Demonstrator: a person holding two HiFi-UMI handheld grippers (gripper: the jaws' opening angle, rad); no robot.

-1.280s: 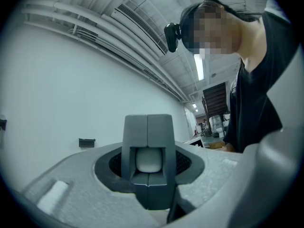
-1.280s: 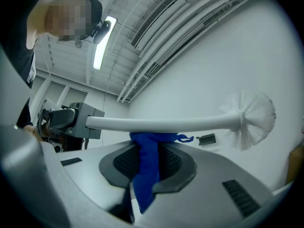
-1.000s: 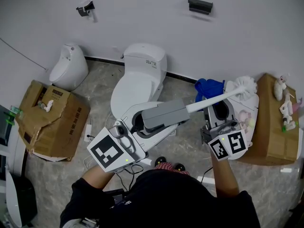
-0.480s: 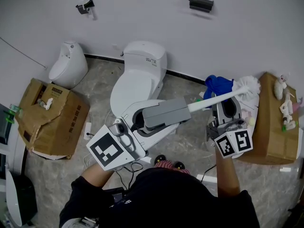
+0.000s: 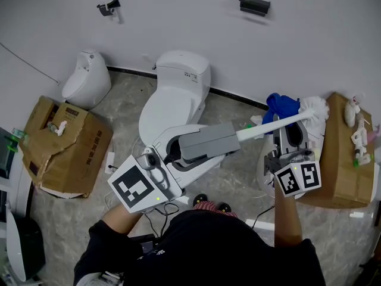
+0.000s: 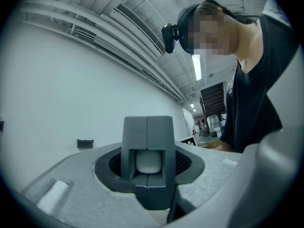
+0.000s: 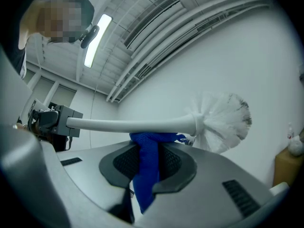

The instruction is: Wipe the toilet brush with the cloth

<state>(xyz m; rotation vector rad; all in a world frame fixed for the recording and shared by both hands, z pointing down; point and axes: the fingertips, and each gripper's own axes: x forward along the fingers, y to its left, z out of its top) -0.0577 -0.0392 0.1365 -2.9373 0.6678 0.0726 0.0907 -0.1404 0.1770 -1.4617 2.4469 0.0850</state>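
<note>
A white toilet brush is held level across the head view, its handle (image 5: 262, 128) running right to the bristle head (image 5: 315, 107). My left gripper (image 5: 232, 137) is shut on the handle's end; in the left gripper view the grey jaws (image 6: 147, 146) clamp the white handle end (image 6: 148, 161). My right gripper (image 5: 284, 124) is shut on a blue cloth (image 5: 281, 105). In the right gripper view the cloth (image 7: 146, 167) hangs between the jaws and touches the underside of the handle (image 7: 128, 124), just left of the bristle head (image 7: 222, 121).
A white toilet (image 5: 175, 91) stands below the left gripper, a small white urinal (image 5: 86, 79) by the wall. A torn cardboard box (image 5: 62, 145) lies at left. Another box (image 5: 342, 159) with small toys on it stands at right, close to the right gripper.
My right gripper has slid the blue cloth to the right along the handle, toward the bristle head. The left gripper and the brush have stayed in place.
</note>
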